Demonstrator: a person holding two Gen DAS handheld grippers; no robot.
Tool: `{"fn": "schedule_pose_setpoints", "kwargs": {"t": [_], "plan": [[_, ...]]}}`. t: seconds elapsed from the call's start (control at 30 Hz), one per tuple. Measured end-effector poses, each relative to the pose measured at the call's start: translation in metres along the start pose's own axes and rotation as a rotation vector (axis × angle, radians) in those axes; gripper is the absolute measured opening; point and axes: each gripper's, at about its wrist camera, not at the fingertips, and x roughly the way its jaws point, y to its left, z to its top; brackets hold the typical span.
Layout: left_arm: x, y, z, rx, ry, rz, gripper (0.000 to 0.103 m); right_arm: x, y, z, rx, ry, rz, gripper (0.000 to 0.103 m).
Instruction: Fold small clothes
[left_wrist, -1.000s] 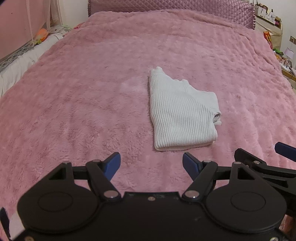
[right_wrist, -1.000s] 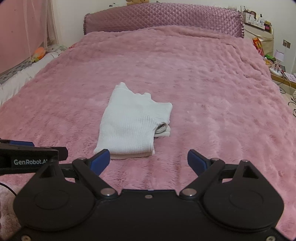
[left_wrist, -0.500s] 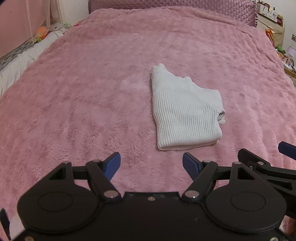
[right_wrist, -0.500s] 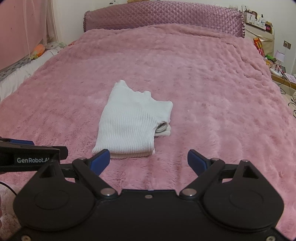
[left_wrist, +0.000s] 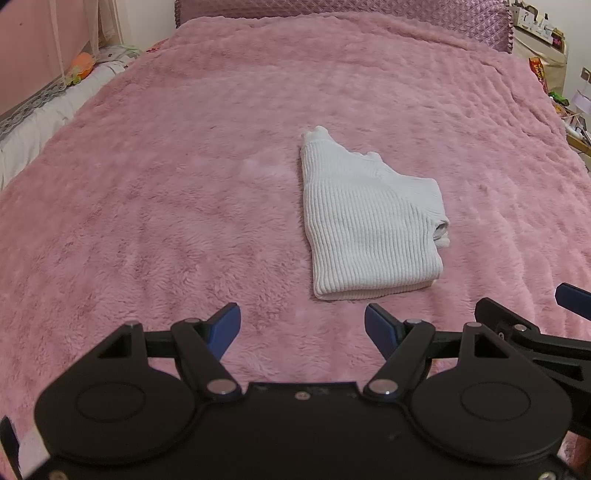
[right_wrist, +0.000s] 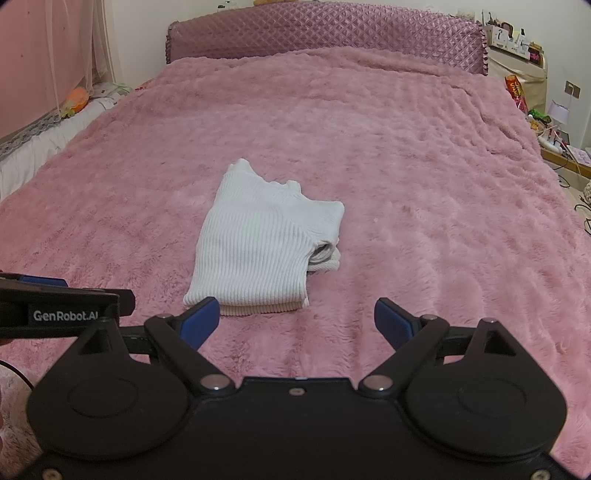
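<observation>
The white knit top (left_wrist: 365, 221) lies folded on the pink blanket (left_wrist: 184, 184), just beyond both grippers. It looks soft, light and limp; best taken by its thick near hem. The left gripper (left_wrist: 302, 326) and right gripper (right_wrist: 295, 319) are released, holding nothing.

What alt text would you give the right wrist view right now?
A folded white ribbed sweater lies on a fluffy pink blanket, just beyond the open, empty right gripper. The left gripper pokes in at the left edge.
</observation>
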Motion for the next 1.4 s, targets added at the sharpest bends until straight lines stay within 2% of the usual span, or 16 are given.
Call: {"fn": "schedule_pose_setpoints", "kwargs": {"t": [1.4], "plan": [[0.0048, -0.0101, -0.0005, 0.026, 0.009, -0.004, 0.079, -0.0005, -0.0014, -0.0006, 0.003, 0.002, -0.006, 0.092]]}}
